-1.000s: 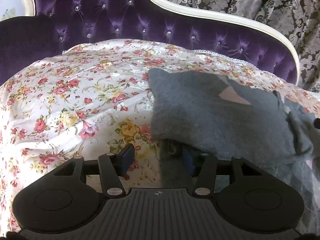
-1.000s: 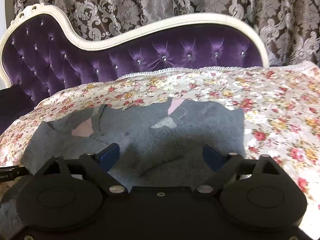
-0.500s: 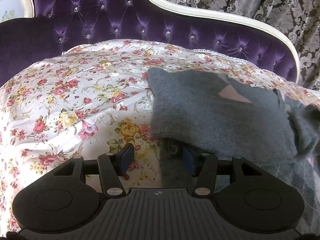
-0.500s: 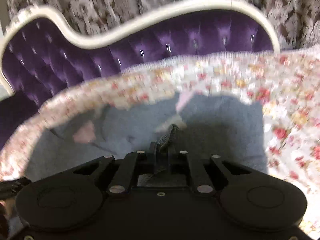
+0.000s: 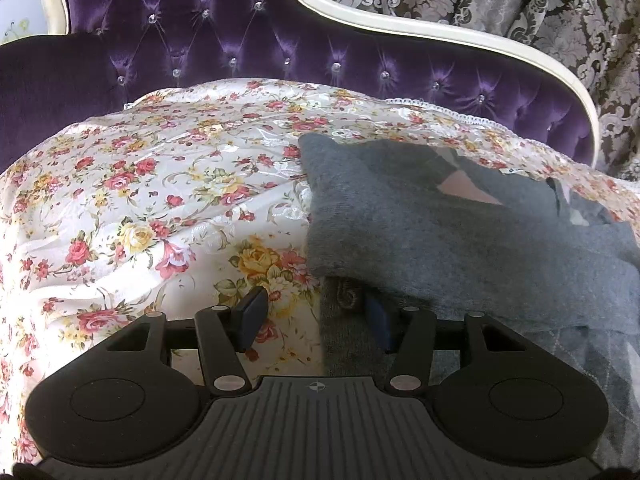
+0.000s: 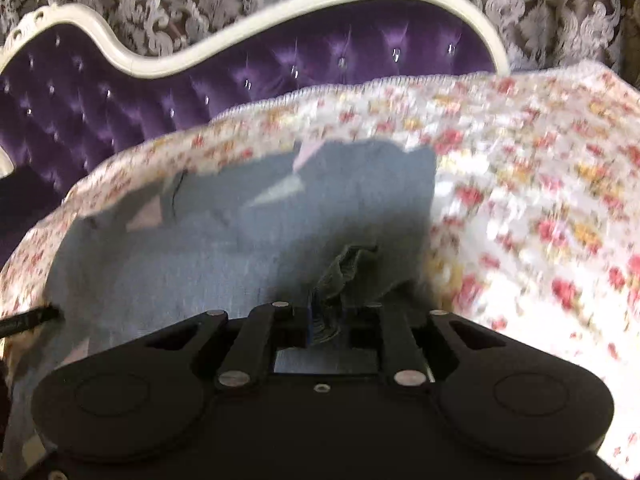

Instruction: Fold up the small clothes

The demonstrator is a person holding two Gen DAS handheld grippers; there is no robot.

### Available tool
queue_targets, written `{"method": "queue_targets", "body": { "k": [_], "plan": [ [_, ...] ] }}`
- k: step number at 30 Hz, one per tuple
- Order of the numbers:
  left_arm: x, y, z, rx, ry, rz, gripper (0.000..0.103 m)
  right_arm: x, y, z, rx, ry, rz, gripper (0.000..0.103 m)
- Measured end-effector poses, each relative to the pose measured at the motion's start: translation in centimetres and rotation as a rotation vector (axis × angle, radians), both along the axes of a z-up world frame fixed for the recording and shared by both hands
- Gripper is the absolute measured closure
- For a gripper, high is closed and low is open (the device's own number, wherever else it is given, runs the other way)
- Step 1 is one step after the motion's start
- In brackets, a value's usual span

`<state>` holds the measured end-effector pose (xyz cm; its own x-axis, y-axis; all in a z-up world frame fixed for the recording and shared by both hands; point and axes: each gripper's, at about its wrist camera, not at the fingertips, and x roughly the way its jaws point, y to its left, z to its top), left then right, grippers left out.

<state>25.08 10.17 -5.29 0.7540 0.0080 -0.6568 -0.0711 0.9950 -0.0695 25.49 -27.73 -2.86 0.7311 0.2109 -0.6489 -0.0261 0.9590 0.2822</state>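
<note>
Right at the near edge of the grey sweater (image 6: 240, 256), the right gripper (image 6: 340, 312) is pinched tight on a bunched-up bit of the knit. The left gripper (image 5: 316, 316) sits with its jaws wide apart at the sweater's left hem, gripping nothing. The sweater's spread over the floral bedspread (image 5: 160, 200), and behind that is the purple tufted headboard (image 5: 240, 40), then patterned curtains (image 5: 520, 0).

Both wrist cameras sit low and close over the grey garment (image 5: 460, 232), facing the purple tufted sofa back (image 5: 240, 40), the left one at the garment's left edge, the right one, blurred, nearer its right side, sharing garment, floral cover (image 6: 540, 200) and sofa back.
</note>
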Motion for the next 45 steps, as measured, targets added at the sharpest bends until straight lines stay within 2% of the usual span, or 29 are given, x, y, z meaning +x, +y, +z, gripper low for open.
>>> {"method": "queue_targets", "body": {
  "k": [1, 3, 4, 5, 7, 12, 16, 18, 19, 20, 21, 24, 27, 29, 30, 32, 34, 36, 37, 38, 42, 45],
  "plan": [
    [0.0, 0.0, 0.0, -0.001, 0.000, 0.000, 0.051, -0.2, -0.1, 0.1, 0.002, -0.004, 0.002, 0.074],
    [0.0, 0.0, 0.0, -0.003, 0.000, 0.000, 0.051, -0.6, -0.4, 0.6, 0.011, -0.038, -0.007, 0.058],
    [0.0, -0.1, 0.0, -0.003, -0.001, 0.000, 0.051, -0.7, -0.5, 0.8, 0.017, -0.061, -0.018, 0.045],
    [0.0, -0.1, 0.0, -0.002, -0.001, 0.000, 0.051, -0.7, -0.8, 1.1, 0.024, -0.085, -0.027, 0.038],
    [0.0, -0.1, 0.0, -0.002, -0.002, 0.000, 0.051, -0.1, -1.1, 1.4, 0.032, -0.106, -0.040, 0.038],
    [-0.1, -0.1, 0.0, -0.003, -0.002, -0.001, 0.051, 2.0, -1.4, 0.5, 0.033, -0.083, -0.030, 0.041],
    [-0.1, -0.1, 0.0, -0.003, -0.003, -0.001, 0.051, 3.0, -0.5, -0.5, -0.034, -0.052, 0.002, 0.044],
    [-0.1, -0.1, 0.0, -0.002, -0.004, 0.000, 0.051, 3.1, -0.2, -0.9, -0.066, -0.040, 0.015, 0.052],
    [-0.1, -0.1, 0.0, -0.002, -0.004, 0.000, 0.051, 3.0, 0.1, -0.9, -0.077, -0.041, 0.027, 0.069],
    [-0.1, -0.1, 0.0, -0.002, -0.004, -0.001, 0.051, 2.9, 0.3, -0.7, -0.076, -0.046, 0.042, 0.080],
    [-0.2, -0.1, 0.0, -0.001, -0.005, -0.001, 0.051, 2.8, 0.7, -0.2, -0.078, -0.054, 0.053, 0.080],
    [-0.2, -0.1, 0.0, -0.001, -0.005, -0.001, 0.051, 1.5, 1.8, 2.7, -0.107, -0.182, 0.094, 0.082],
    [-0.2, -0.1, 0.0, -0.001, -0.005, -0.001, 0.051, 0.5, 1.7, 5.2, -0.114, -0.303, 0.071, 0.082],
    [-0.2, -0.1, 0.0, 0.001, -0.007, -0.001, 0.051, 1.4, 1.2, 4.6, -0.135, -0.274, 0.045, 0.082],
    [-0.2, -0.2, 0.1, 0.003, -0.008, -0.002, 0.051, 2.1, 1.0, 3.7, -0.147, -0.239, 0.030, 0.081],
    [-0.2, -0.2, 0.1, 0.003, -0.008, -0.003, 0.051, 3.7, 0.4, 1.3, -0.167, -0.128, 0.009, 0.072],
    [-0.2, -0.1, 0.2, -0.001, -0.006, -0.005, 0.051, 4.0, 0.1, -0.1, -0.174, -0.076, -0.024, 0.072],
    [-0.3, -0.1, 0.5, 0.006, 0.000, -0.012, 0.051, 3.1, -0.1, -0.1, -0.155, -0.107, -0.056, 0.069],
    [-0.3, -0.1, 0.6, 0.017, 0.008, -0.018, 0.051, 2.5, 0.0, 0.2, -0.149, -0.128, -0.064, 0.057],
    [-0.4, -0.1, 0.9, 0.032, 0.018, -0.025, 0.051, 1.9, 0.1, 0.6, -0.147, -0.150, -0.061, 0.051],
    [-1.6, 0.3, 2.5, 0.047, 0.005, -0.030, 0.051, 0.3, 1.2, 2.3, -0.133, -0.208, -0.023, 0.049],
    [-2.2, 0.3, 4.4, 0.060, -0.058, -0.032, 0.051, 0.4, 2.9, 2.8, -0.088, -0.210, 0.038, 0.036]
  ]
}}
